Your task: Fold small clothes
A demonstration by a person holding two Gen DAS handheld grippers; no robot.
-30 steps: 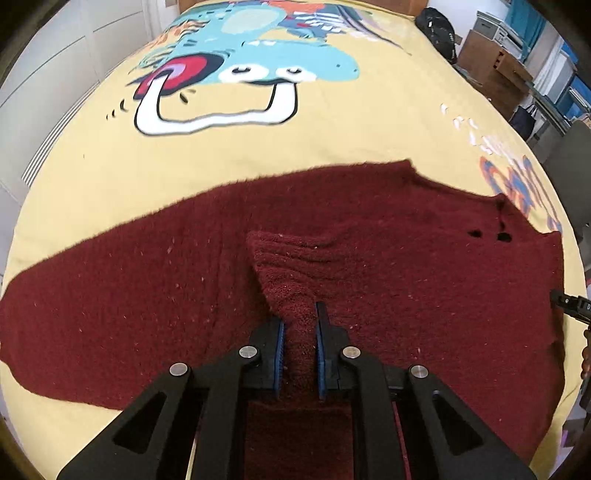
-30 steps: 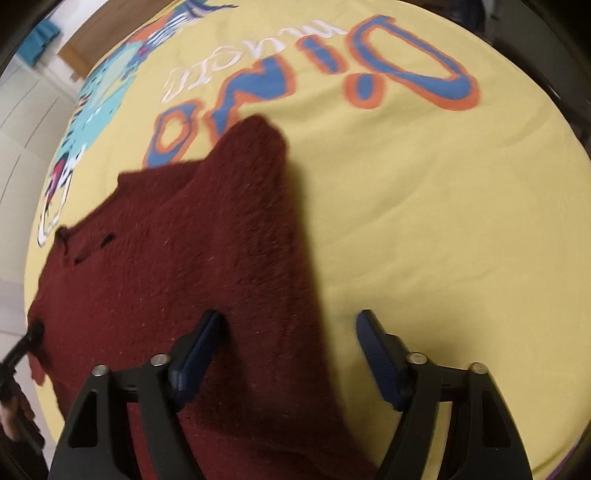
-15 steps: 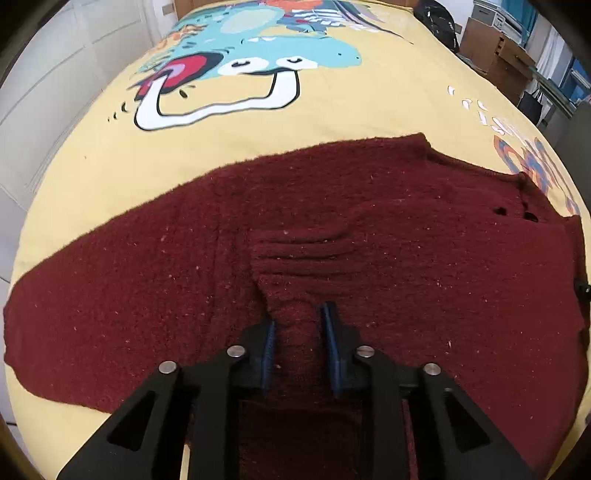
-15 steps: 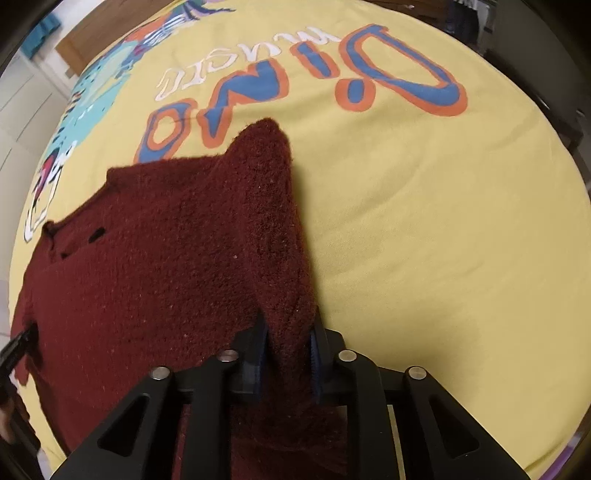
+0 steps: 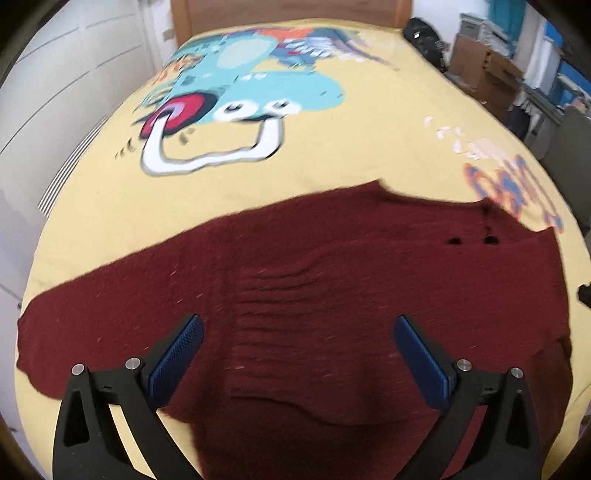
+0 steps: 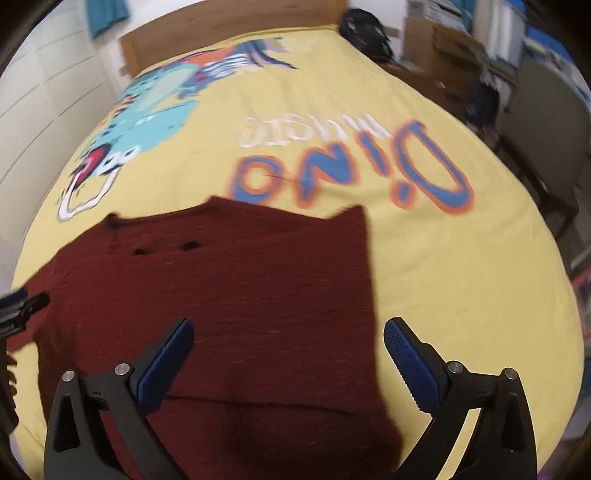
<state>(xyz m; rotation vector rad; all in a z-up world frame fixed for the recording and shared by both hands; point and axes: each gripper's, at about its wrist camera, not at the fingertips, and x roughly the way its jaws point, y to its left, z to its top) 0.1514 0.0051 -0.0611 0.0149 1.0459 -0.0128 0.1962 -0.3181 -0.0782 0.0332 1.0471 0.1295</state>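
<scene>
A dark red knitted sweater (image 5: 332, 280) lies flat on the yellow bedspread (image 5: 332, 155), one sleeve stretched out to the left. A ribbed cuff (image 5: 273, 306) rests folded onto its body. My left gripper (image 5: 295, 343) hovers above that cuff, its jaws opening wide with nothing pinched between the blue pads (image 5: 177, 354). In the right wrist view the same sweater (image 6: 229, 295) shows its right edge folded inward. My right gripper (image 6: 288, 350) hangs over that edge, jaws also opening, and the cloth lies loose below them.
The bedspread (image 6: 443, 277) carries a dinosaur print (image 5: 243, 74) and "Dino" lettering (image 6: 351, 166). A wooden headboard (image 5: 288, 11) stands at the far end. Cardboard boxes (image 5: 484, 70) and a dark bag (image 5: 424, 37) sit beside the bed on the right; a white wall (image 5: 55, 74) runs along the left.
Both grippers let go of the sweater folds they were pinching, spread their jaws wide and lifted away. The released cloth now lies flat on the sweater.
</scene>
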